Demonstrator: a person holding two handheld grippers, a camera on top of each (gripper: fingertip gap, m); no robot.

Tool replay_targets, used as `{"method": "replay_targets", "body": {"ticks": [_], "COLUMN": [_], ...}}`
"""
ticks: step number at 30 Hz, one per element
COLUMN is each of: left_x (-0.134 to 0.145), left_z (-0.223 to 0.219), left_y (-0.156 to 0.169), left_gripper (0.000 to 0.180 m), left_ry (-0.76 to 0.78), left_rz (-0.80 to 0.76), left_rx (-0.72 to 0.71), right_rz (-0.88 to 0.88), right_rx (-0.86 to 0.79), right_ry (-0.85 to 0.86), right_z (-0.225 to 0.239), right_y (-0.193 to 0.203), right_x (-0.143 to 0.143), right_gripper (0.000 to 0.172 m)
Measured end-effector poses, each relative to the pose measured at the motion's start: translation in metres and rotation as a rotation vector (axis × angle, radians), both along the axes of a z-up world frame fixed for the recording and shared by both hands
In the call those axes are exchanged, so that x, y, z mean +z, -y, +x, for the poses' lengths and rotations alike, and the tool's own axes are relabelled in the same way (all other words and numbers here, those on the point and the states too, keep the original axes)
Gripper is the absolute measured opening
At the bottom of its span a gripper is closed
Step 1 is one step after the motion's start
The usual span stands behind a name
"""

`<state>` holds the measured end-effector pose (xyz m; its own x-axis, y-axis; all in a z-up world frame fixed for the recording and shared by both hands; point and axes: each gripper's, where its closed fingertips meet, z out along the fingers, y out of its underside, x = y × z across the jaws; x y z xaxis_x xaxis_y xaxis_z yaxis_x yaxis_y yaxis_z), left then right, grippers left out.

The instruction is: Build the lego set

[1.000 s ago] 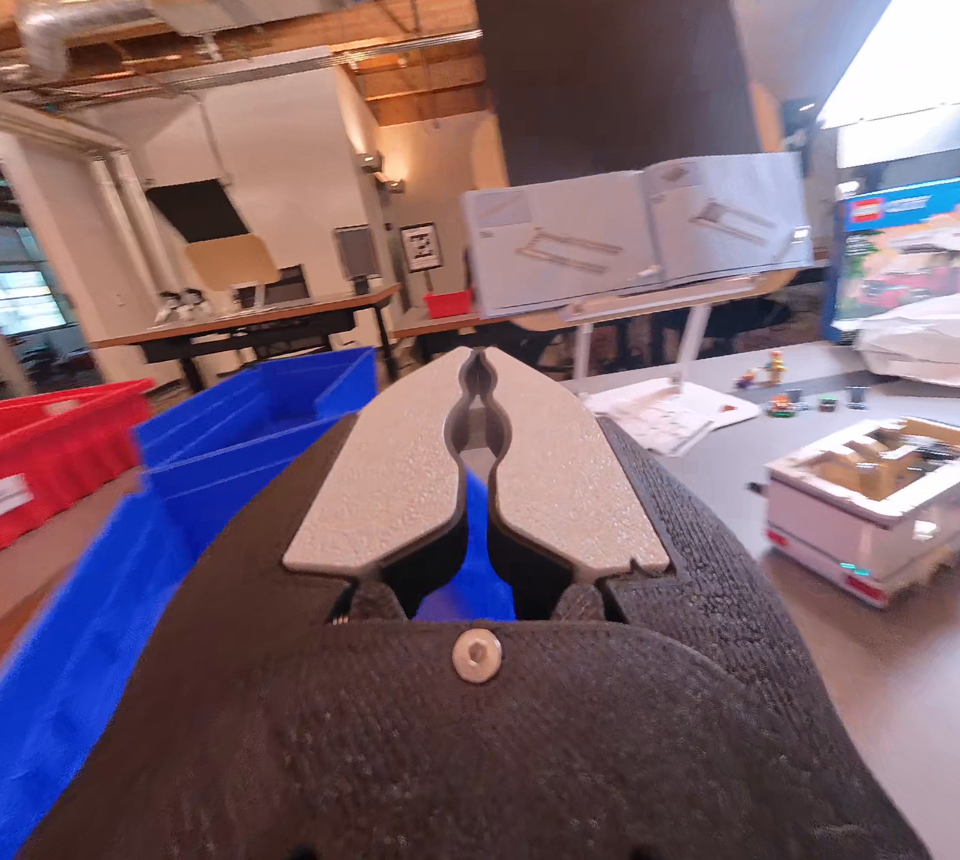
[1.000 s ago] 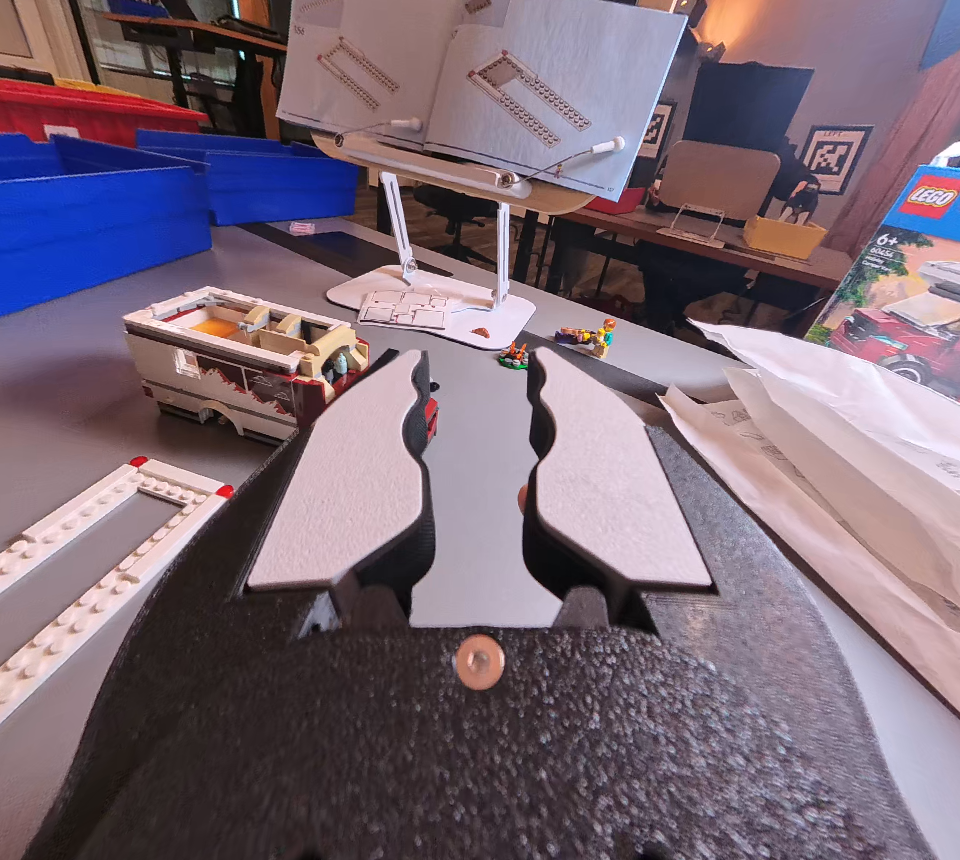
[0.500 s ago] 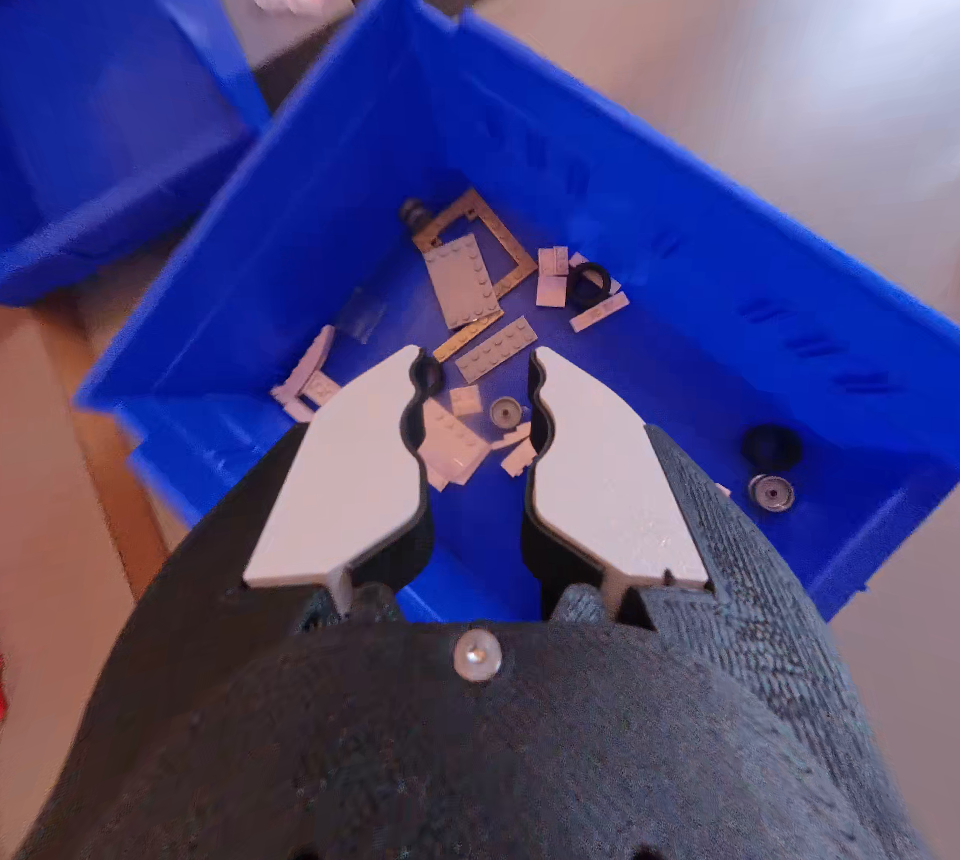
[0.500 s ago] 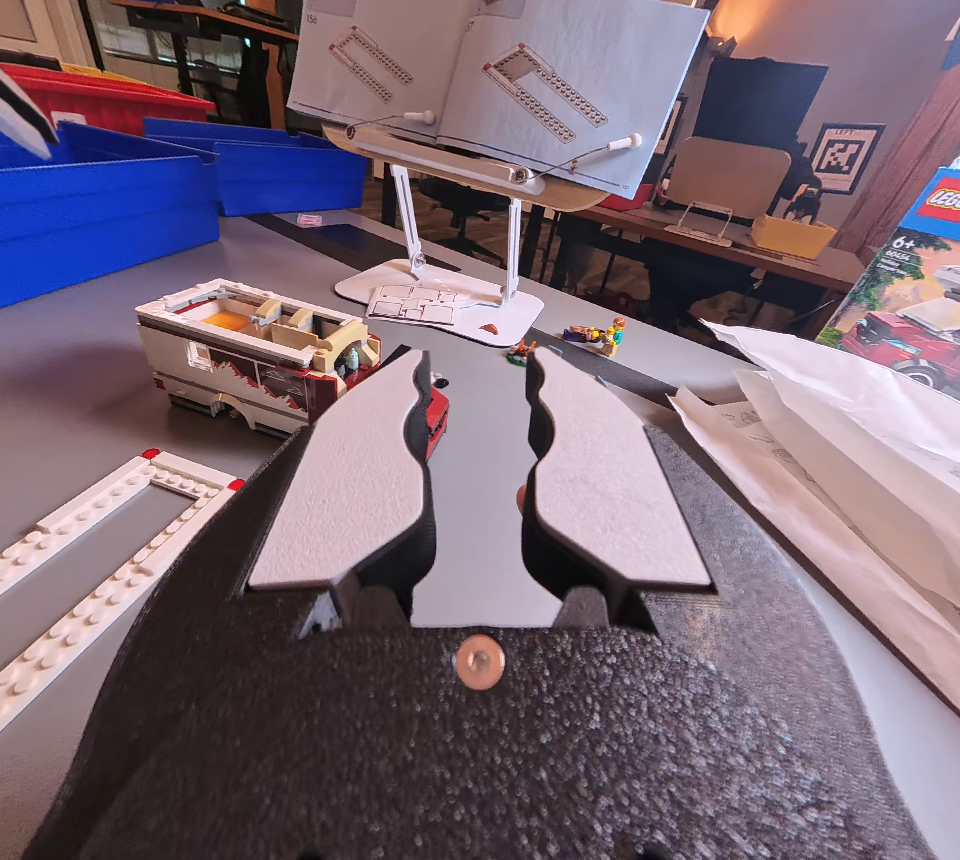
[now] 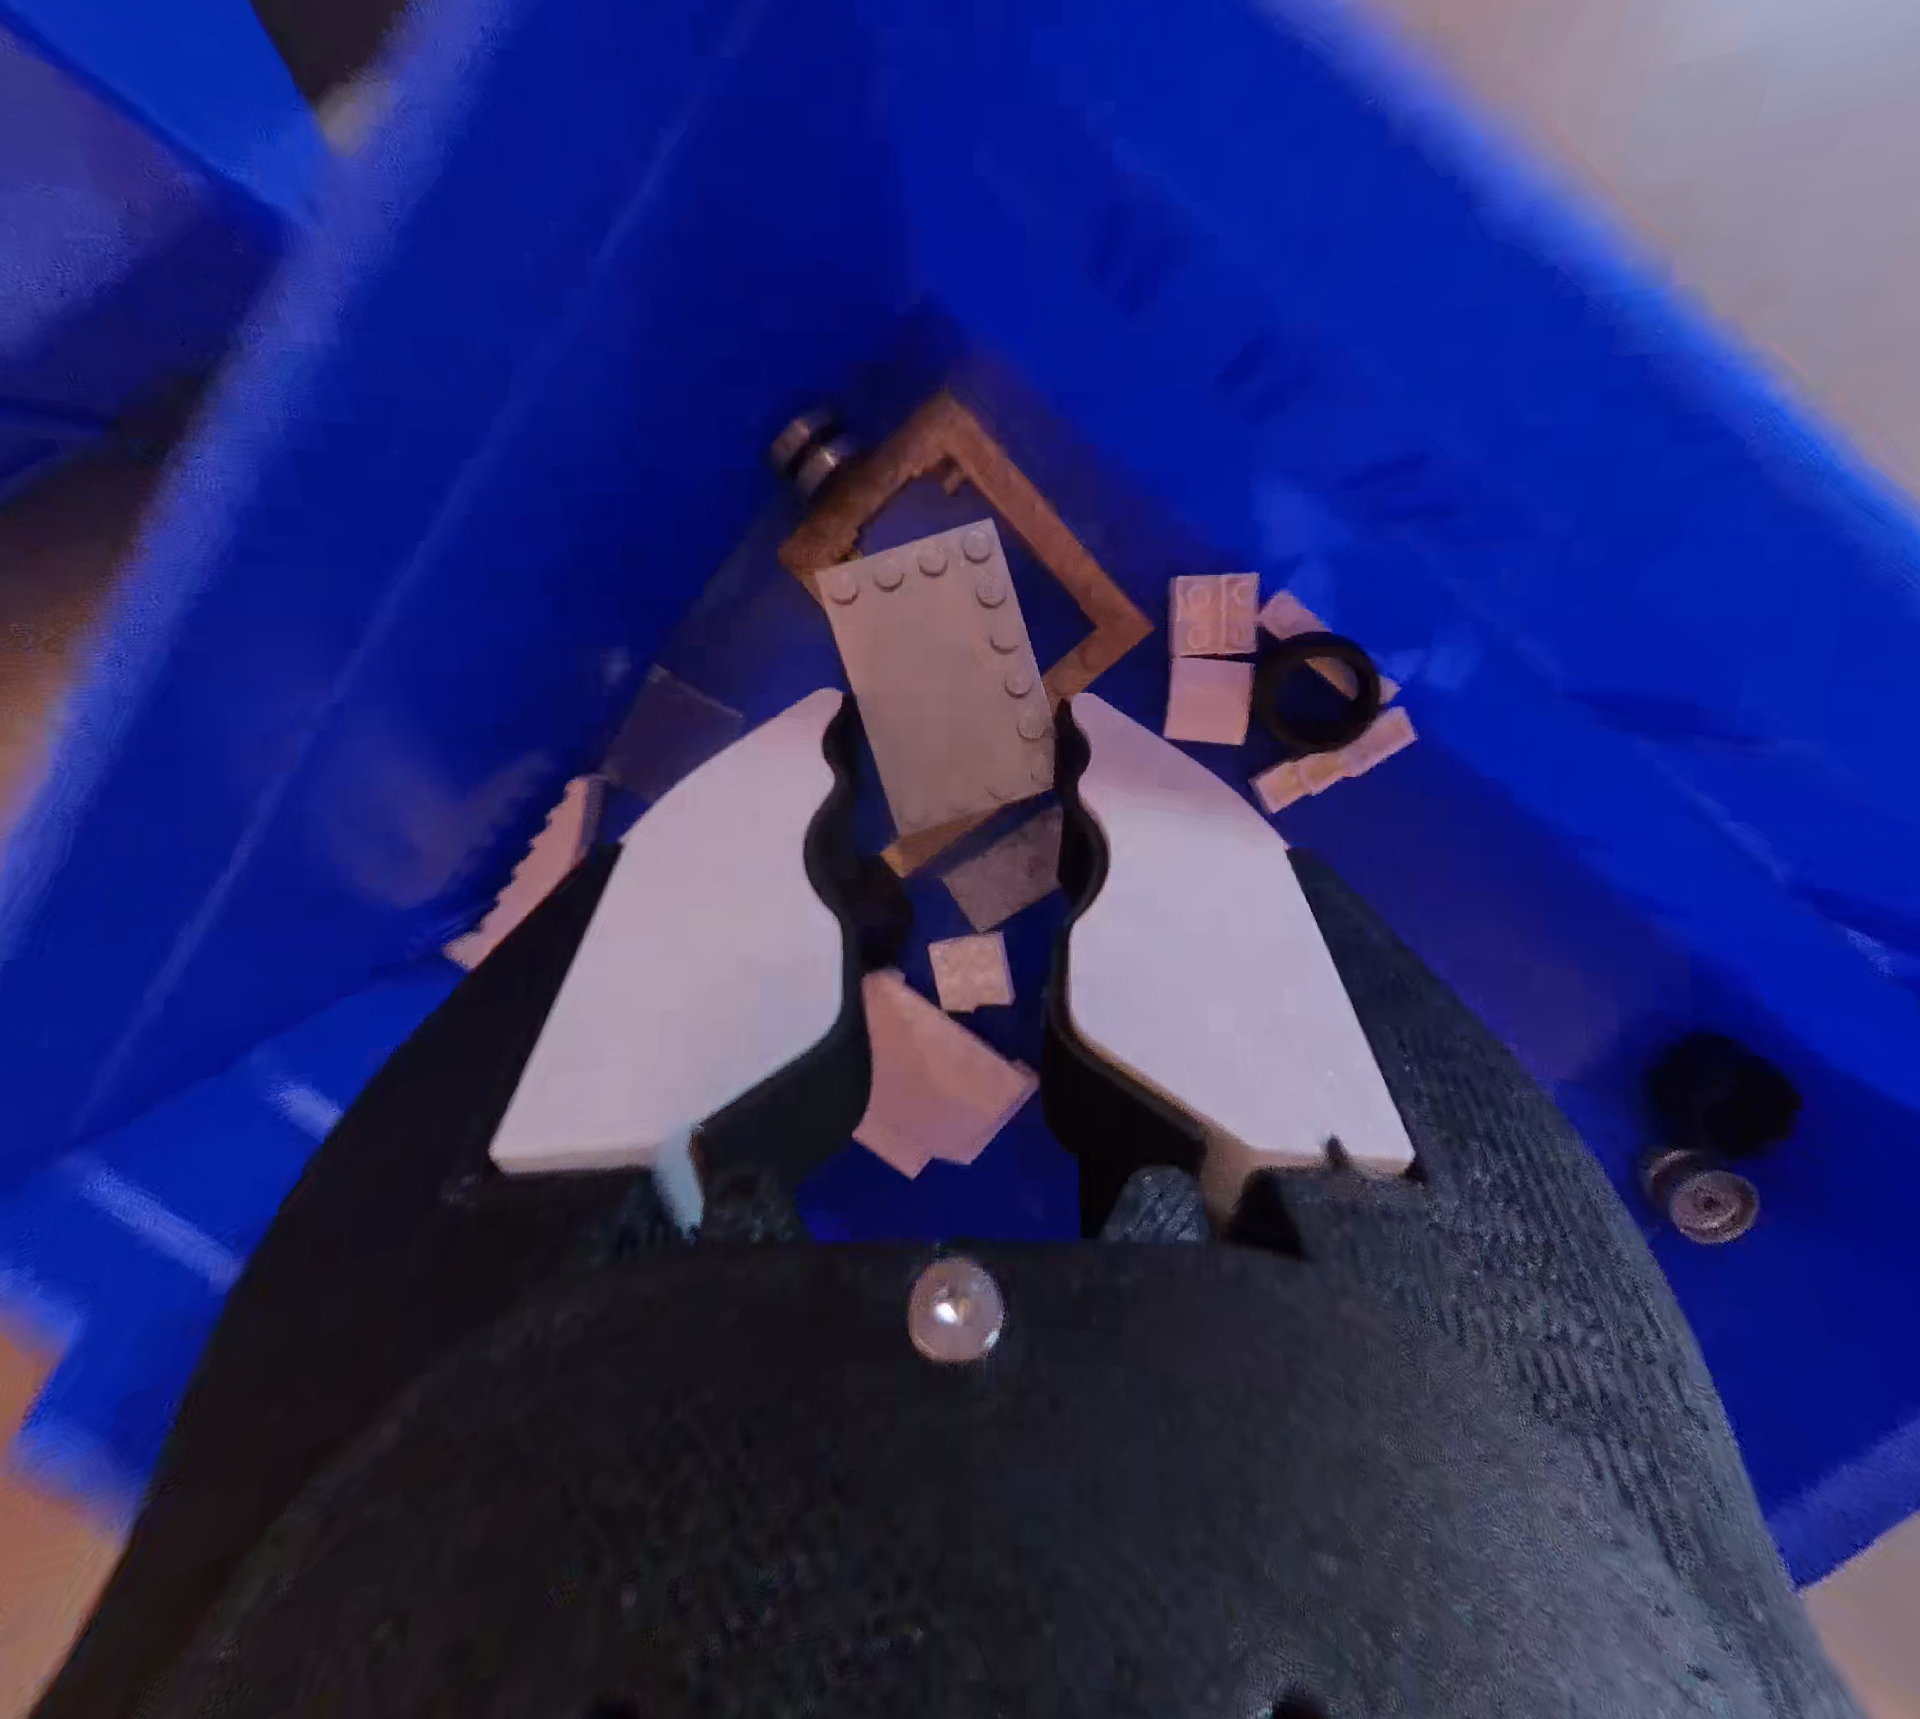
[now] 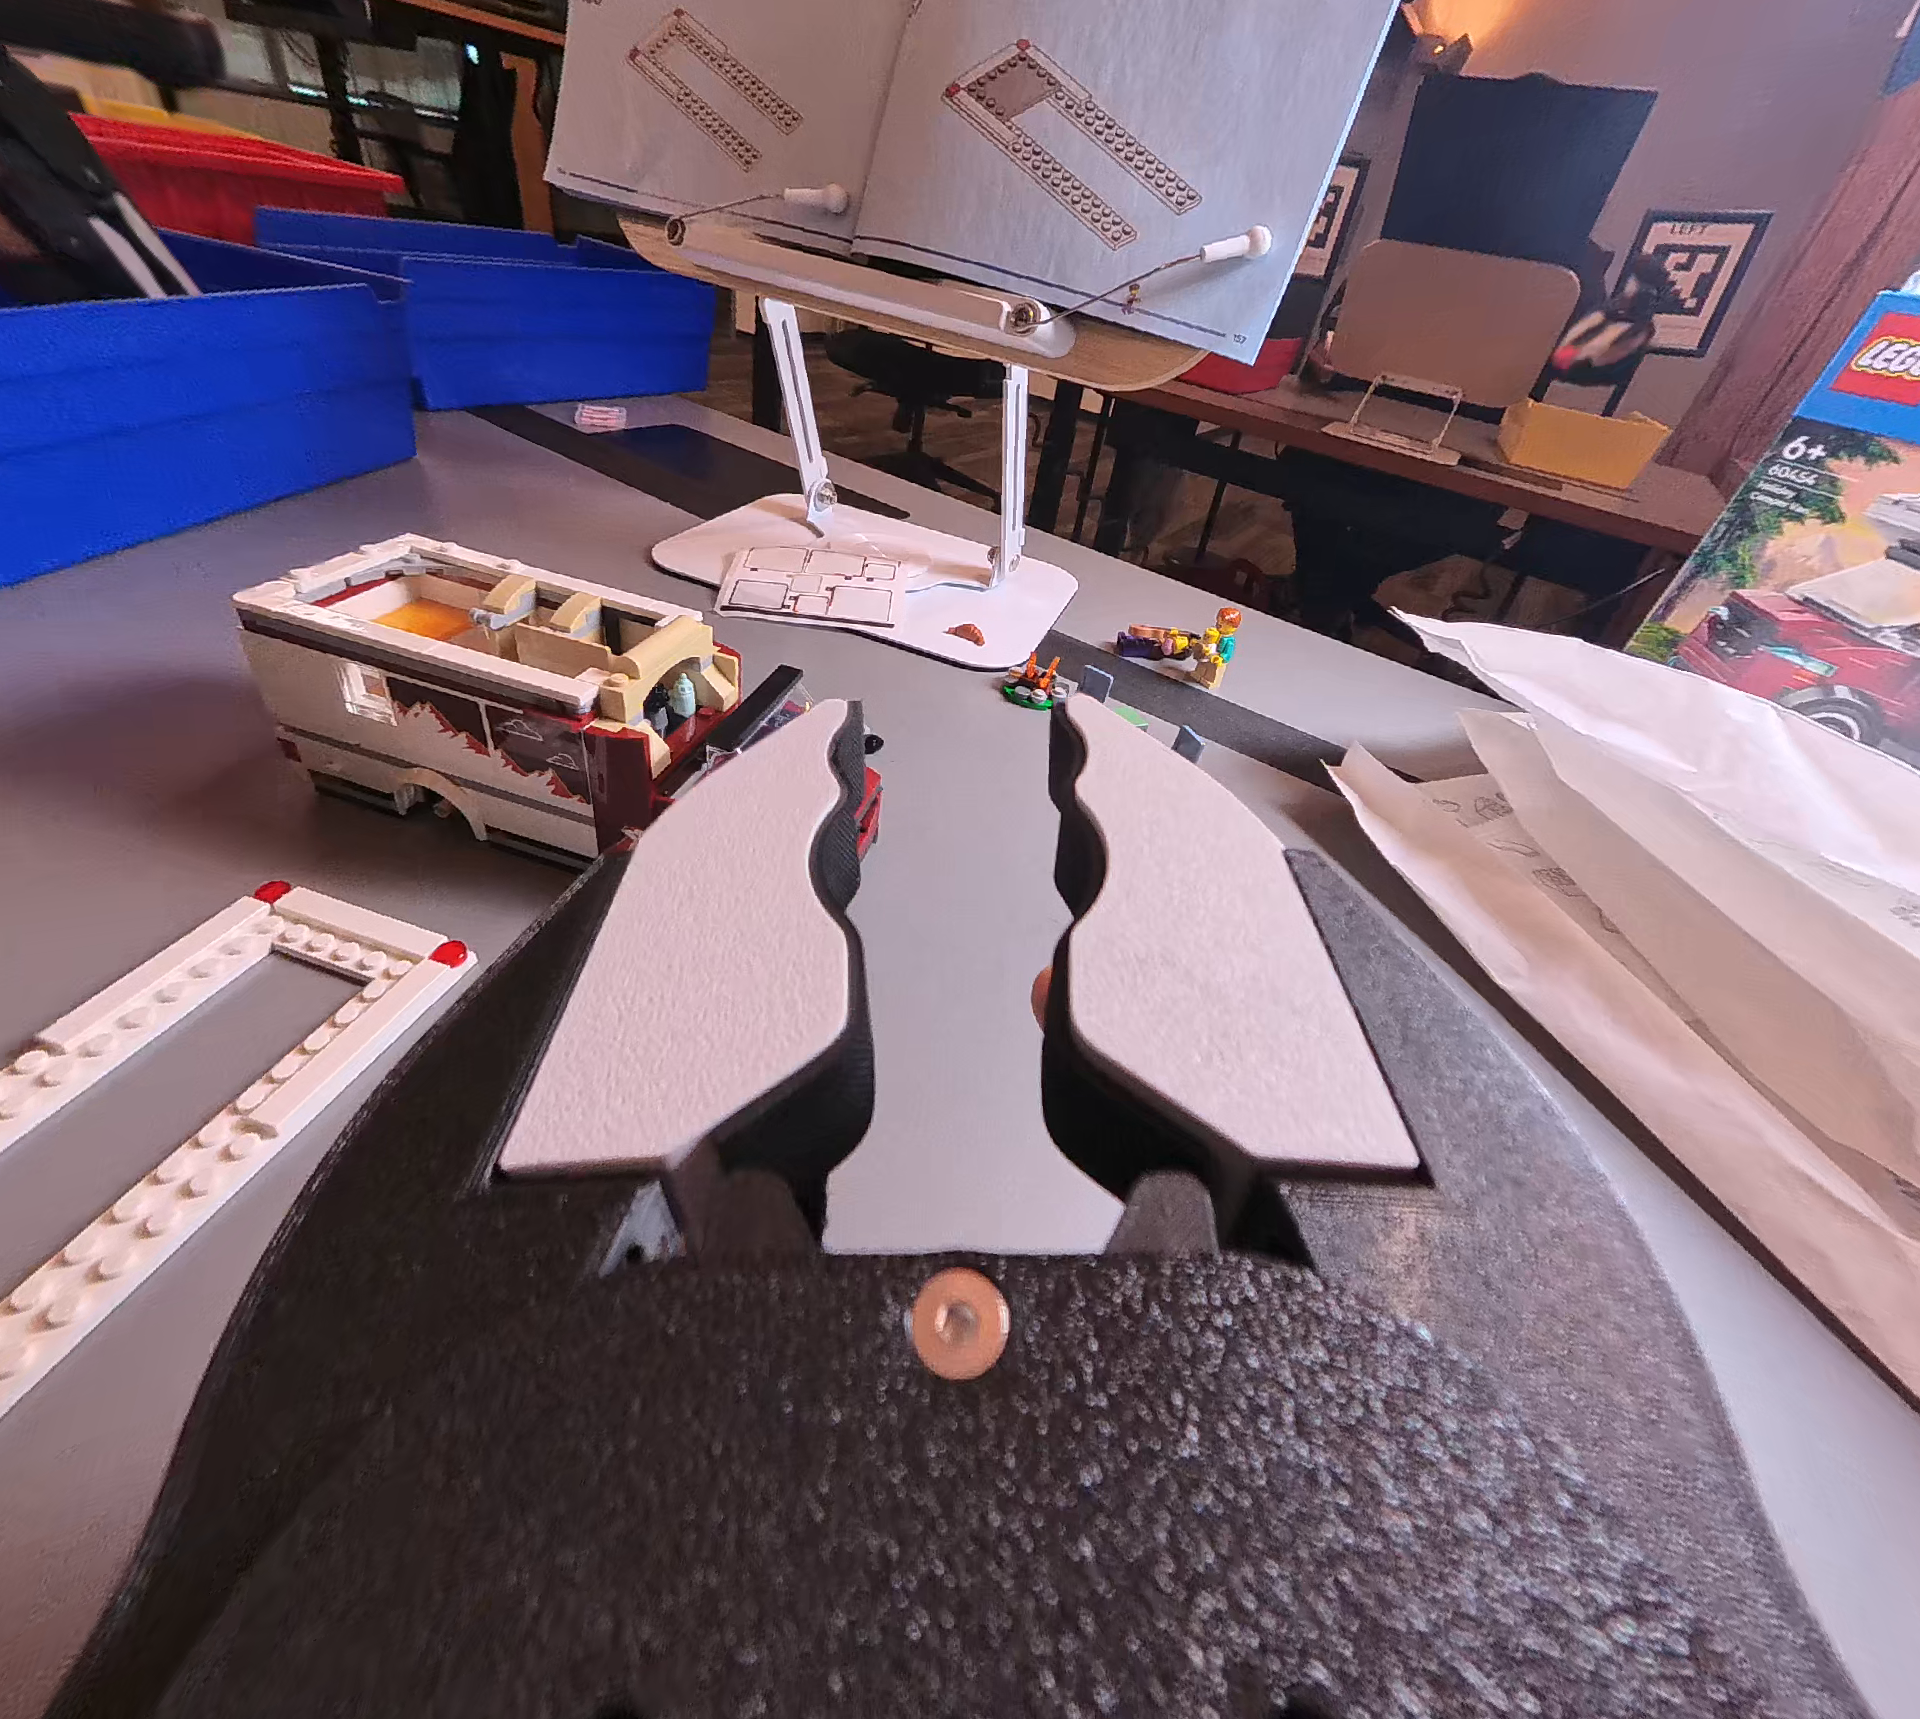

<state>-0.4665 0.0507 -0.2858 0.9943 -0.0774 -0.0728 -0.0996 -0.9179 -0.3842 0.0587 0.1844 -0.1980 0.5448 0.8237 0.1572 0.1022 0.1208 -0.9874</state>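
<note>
Left gripper (image 5: 951, 724) spread wide inside blue plastic bin (image 5: 1351, 235), flat grey studded plate (image 5: 940, 682) between tips, ungripped; right gripper (image 6: 956, 734) also open

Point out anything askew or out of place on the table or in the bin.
Nothing looks damaged or spilled. The grey plate lies crooked across the tan frame among loose pieces in the blue bin.

Clearance: tight left, open right
Left tool (image 5: 951, 724) hemmed by bin (image 5: 623, 319) walls; bare bench (image 6: 956, 838) lane between camper (image 6: 488, 682) and bags (image 6: 1662, 890).
</note>
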Motion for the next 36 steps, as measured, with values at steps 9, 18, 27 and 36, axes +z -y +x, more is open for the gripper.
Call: {"method": "replay_targets", "body": {"ticks": [9,18,27,36], "left_x": [0.131,0.016,-0.021,-0.010], "left_z": [0.187,0.407,0.416,0.406], "left_y": [0.008,0.051,0.061,0.049], "left_gripper": [0.036,0.036,0.038,0.051], "left_ry": [-0.017,0.276,0.285,0.298], "left_rz": [0.374,0.144,0.047,0.165], "left_rx": [-0.507,-1.000,-1.042,-0.935], "right_rz": [0.000,0.064,0.071,0.040], "right_rx": [0.048,0.185,0.137,0.152], "right_ry": [0.026,0.187,0.305,0.323], "right_z": [-0.009,-0.029,-0.030,-0.032], "right_y": [0.009,0.038,0.035,0.037], "right_x": [-0.005,-0.024,-0.041,-0.045], "right_gripper": [0.033,0.034,0.034,0.034]}}
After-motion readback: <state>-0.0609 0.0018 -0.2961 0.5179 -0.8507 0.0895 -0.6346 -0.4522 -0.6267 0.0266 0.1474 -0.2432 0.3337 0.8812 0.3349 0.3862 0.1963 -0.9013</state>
